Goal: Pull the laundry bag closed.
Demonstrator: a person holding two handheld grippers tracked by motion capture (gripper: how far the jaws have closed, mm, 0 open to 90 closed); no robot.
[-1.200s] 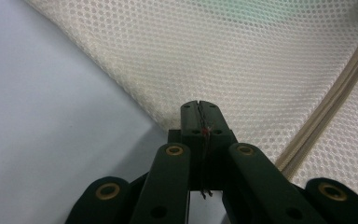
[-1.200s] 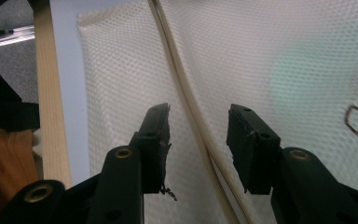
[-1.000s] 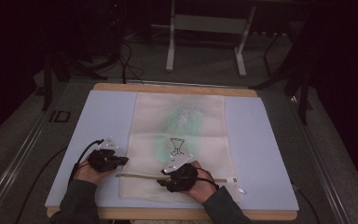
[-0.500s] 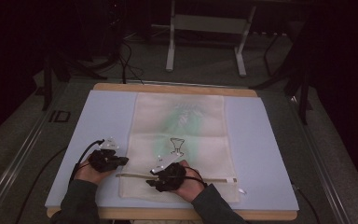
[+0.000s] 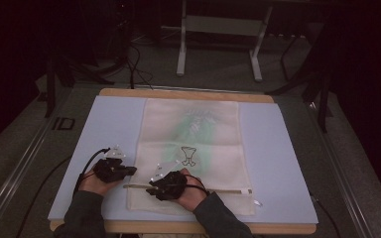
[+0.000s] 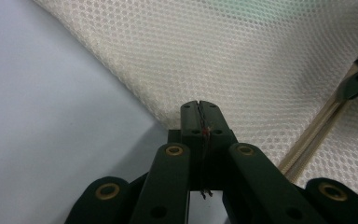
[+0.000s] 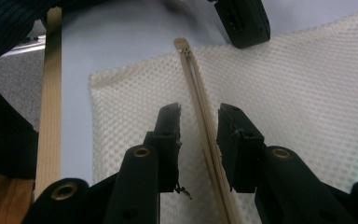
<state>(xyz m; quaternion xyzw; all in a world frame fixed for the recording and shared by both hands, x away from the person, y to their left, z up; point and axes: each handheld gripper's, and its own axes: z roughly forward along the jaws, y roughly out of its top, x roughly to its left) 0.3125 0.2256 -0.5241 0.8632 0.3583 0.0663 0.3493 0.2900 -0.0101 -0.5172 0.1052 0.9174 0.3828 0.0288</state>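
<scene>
A cream mesh bag (image 5: 191, 144) with a green and black print lies flat on the blue mat (image 5: 287, 163). Its zipper (image 5: 218, 189) runs across the near end. My left gripper (image 5: 129, 171) rests at the bag's left edge, and its jaws (image 6: 200, 109) are shut, pinching the mesh rim there. My right gripper (image 5: 151, 188) sits over the zipper's left part. Its jaws (image 7: 199, 112) straddle the zipper track (image 7: 204, 122) and have just been closing, though the pads stand clear of it. The left gripper's tip (image 7: 242, 21) lies just past the zipper's end.
The mat covers a wooden table (image 5: 178, 92). A small pale tag (image 5: 257, 202) lies on the mat off the bag's near right corner. A metal stand (image 5: 218, 29) and cables (image 5: 134, 64) are on the dark floor behind.
My right hand has slid left along the zipper toward the left gripper. The left hand has stayed put at the bag's edge.
</scene>
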